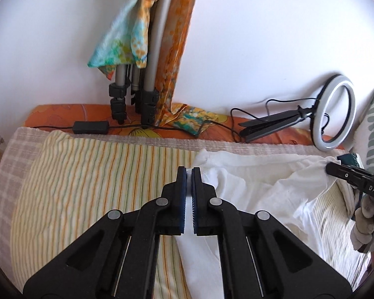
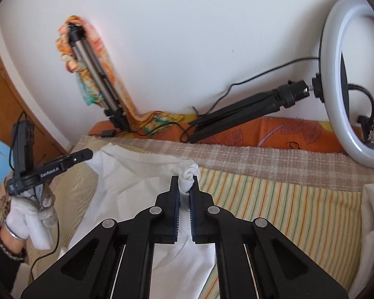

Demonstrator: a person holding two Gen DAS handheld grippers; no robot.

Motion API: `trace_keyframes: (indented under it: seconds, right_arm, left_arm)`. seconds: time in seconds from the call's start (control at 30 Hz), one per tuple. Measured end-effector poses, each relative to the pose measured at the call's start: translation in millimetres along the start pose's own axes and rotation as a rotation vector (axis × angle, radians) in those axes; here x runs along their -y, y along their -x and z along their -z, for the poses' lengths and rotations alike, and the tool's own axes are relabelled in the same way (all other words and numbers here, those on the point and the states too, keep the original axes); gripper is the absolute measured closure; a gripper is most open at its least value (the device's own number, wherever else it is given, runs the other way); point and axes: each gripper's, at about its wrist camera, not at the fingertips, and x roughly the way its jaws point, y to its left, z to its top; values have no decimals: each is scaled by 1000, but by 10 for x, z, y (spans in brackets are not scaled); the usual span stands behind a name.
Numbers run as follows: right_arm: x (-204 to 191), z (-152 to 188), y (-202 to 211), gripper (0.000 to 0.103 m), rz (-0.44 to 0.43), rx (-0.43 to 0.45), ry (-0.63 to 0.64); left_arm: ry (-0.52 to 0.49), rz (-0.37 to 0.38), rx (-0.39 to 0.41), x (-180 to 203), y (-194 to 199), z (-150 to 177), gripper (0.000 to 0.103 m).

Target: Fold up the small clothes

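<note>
Left wrist view. My left gripper (image 1: 189, 172) has its black jaws nearly together, blue ribbed pads almost meeting, with a thin fold of the white garment (image 1: 261, 194) pinched between them. The garment is soft, creased cotton, spreading from the tips toward 3 o'clock across the striped sheet (image 1: 99, 174), a thin fabric with green and orange lines. At 3 o'clock my right gripper (image 1: 336, 170) reaches in from the frame edge, its tip touching the garment's far corner; the gloved hand (image 1: 366, 221) below it is partly cut off. At 12 o'clock a grey tripod (image 1: 142, 94) stands against the white wall, draped with a printed cloth (image 1: 127, 44). At 2 o'clock a white ring light (image 1: 336, 112) lies tilted on the orange mattress edge (image 1: 62, 114).

Right wrist view. My right gripper (image 2: 184, 186) is clenched on a bunched, twisted knot of the white garment (image 2: 137, 194), which bulges above the pad tips. The cloth sags from there toward 9 o'clock, where my left gripper (image 2: 86, 154) grips its other corner, seemingly clamped, though the tip is small here. My left hand (image 2: 30, 211) wears a white knit glove. The striped sheet (image 2: 286, 199) lies at 3 o'clock, a checked woven blanket (image 2: 261, 159) behind it. The ring light (image 2: 336, 99) stands large at 2 o'clock.
</note>
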Motion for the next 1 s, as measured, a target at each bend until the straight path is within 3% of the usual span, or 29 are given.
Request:
trace_keyframes:
  seconds: [0.33, 0.6, 0.87, 1.0]
  right_arm:
    - [-536, 449, 740, 98, 5, 13, 102]
    - [-835, 1148, 1235, 98, 1, 29, 164]
    - [-827, 1852, 1415, 98, 27, 48, 156]
    - [-858, 2076, 1405, 95, 87, 29, 197]
  left_arm:
    - [-61, 12, 55, 314, 887, 447, 101]
    - [-139, 12, 66, 510, 1542, 1295, 101]
    - [-224, -32, 35, 527, 1708, 2012, 101]
    - [-281, -49, 14, 540, 1756, 2290, 101]
